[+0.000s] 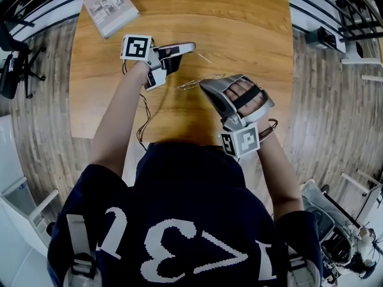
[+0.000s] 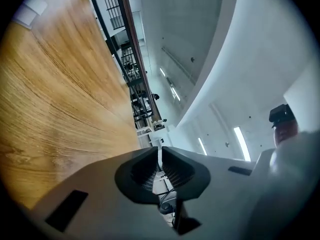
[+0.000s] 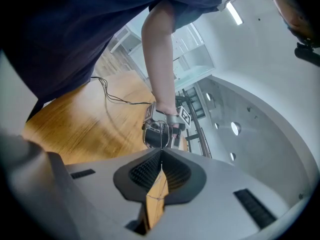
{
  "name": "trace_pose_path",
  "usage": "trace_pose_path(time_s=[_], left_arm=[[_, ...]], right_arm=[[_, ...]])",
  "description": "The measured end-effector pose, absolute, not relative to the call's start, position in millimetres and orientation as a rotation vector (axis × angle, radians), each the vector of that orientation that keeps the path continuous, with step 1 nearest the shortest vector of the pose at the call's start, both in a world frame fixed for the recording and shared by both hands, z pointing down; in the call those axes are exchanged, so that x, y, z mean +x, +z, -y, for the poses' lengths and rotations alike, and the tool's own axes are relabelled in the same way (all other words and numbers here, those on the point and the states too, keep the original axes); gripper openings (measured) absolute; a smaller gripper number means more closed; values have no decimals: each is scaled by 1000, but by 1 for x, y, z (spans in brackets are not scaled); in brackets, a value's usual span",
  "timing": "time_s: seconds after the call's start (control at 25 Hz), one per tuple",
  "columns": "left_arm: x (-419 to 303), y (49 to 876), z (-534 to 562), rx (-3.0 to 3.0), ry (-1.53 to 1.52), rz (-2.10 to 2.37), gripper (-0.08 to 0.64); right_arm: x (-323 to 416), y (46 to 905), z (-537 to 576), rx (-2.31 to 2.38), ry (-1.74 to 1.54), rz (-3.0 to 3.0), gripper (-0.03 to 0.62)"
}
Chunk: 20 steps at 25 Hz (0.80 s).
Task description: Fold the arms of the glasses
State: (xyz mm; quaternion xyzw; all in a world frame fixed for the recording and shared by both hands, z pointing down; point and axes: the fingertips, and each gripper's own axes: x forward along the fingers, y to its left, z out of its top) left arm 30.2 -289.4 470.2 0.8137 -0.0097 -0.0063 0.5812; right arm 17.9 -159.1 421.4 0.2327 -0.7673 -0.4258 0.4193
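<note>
Thin wire glasses [image 1: 200, 81] hang just above the wooden table [image 1: 239, 23] between the two grippers. My right gripper [image 1: 202, 84] comes in from the lower right and is shut on the frame. In the right gripper view the wire [image 3: 161, 149] runs up from between its pads [image 3: 150, 171]. My left gripper [image 1: 192, 46] points right, level with the table. Its jaws are closed to a hair's gap [image 2: 160, 156]. One slim glasses arm [image 1: 208, 59] runs from their tips towards the frame. Inside the left gripper view the wire itself is too fine to make out.
A grey box with printed pictures [image 1: 111, 6] lies at the table's far left. A thin black cable [image 1: 143, 121] trails from the left gripper over the near table edge. A dark stand [image 1: 15, 64] is on the floor to the left, and white furniture [image 1: 24, 208] stands near left.
</note>
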Motion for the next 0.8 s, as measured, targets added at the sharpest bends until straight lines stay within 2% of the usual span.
trace_pose_path(time_s=[0.56, 0.8], left_arm=[[28, 462, 222, 1885, 42, -121, 28], [2, 468, 250, 2046, -42, 132, 28]], right_arm=[[41, 445, 187, 648, -939, 1928, 28], [46, 467, 200, 637, -860, 1960, 28]])
